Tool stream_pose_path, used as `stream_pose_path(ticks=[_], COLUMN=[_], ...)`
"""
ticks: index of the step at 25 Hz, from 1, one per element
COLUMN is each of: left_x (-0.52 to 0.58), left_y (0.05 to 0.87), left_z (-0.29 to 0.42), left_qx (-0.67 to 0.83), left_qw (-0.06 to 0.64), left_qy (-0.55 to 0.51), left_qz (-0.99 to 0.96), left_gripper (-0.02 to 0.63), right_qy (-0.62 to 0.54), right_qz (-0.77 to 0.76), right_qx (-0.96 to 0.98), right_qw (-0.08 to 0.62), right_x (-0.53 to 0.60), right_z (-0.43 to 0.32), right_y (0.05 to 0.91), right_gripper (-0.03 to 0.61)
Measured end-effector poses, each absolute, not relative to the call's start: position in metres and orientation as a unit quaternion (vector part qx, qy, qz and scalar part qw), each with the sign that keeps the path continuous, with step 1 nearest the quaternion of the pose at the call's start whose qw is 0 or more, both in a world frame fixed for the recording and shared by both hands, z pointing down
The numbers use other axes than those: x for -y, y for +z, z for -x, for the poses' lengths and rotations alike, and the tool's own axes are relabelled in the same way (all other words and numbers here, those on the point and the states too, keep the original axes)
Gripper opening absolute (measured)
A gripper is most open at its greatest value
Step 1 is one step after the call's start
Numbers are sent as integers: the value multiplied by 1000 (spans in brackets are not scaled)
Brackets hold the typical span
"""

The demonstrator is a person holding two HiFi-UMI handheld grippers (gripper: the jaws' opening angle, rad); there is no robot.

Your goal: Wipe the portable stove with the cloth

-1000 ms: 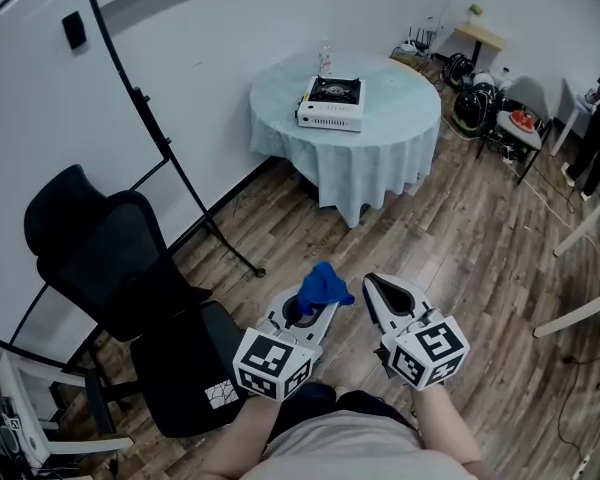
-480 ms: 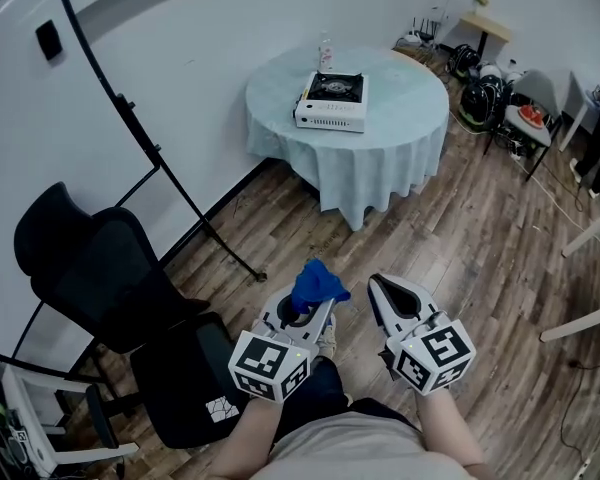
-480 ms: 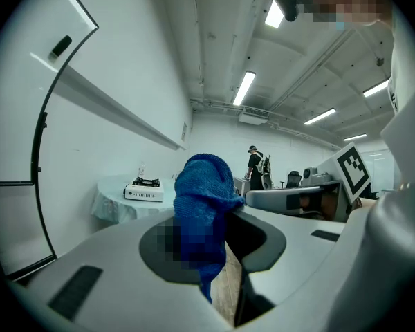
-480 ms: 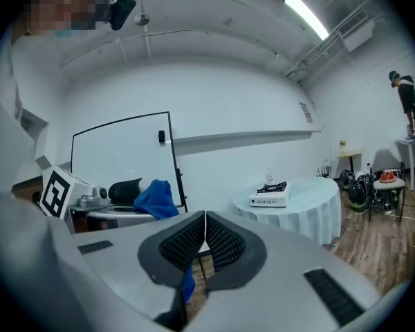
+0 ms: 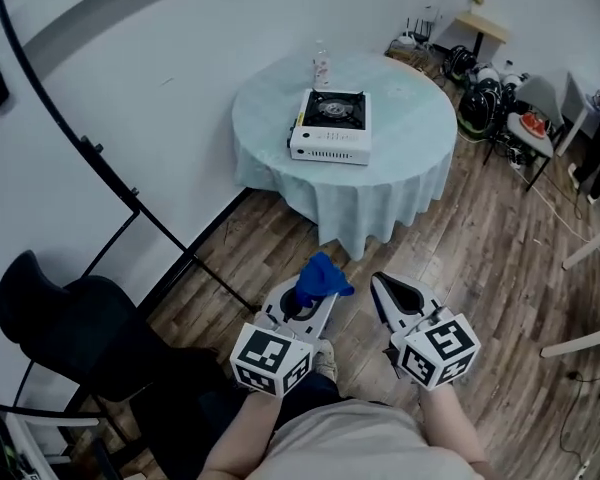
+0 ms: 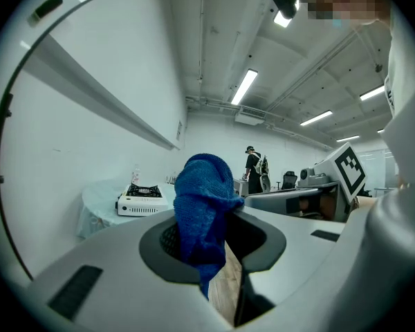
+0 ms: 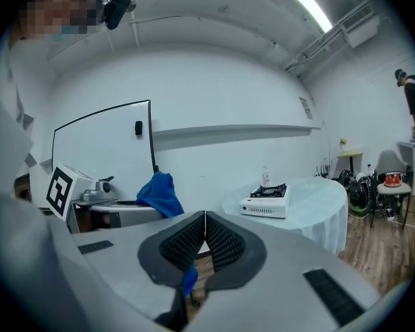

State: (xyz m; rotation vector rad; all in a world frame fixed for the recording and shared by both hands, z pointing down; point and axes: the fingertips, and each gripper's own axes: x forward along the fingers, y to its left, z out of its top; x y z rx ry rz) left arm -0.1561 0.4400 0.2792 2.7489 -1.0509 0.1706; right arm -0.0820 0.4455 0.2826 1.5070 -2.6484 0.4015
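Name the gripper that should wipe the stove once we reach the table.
Left. The left gripper is shut on the blue cloth; the right gripper has its jaws together. The portable stove stands far from both.

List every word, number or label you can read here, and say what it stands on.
Nothing here can be read as text.
Portable stove: marks on its white front panel, too small to read.
Bottle: any label is too small to read.
Marker cubes: black-and-white square patterns only, no letters.
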Motion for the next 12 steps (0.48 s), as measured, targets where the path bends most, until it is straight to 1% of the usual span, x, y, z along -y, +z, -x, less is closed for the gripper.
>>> stream_pose_path(ticks=[5, 10, 12], left_x=[-375, -329, -315], left_y=[280, 283, 285], left_z=[157, 166, 169], left_qx=[344, 335, 335], left_qw=[99, 98, 101], left_qy=[58, 65, 67], left_qz=[-932, -935, -935], left_gripper=[112, 112, 112], right_qy=[122, 154, 161], right_qz=[-496, -485, -484], right_qx=[859, 861, 860], right_qw=[33, -7, -13], right_x=[-376, -326, -311], right_z=[88, 101, 102], right_y=[281, 280, 281], right_gripper=[21, 21, 21])
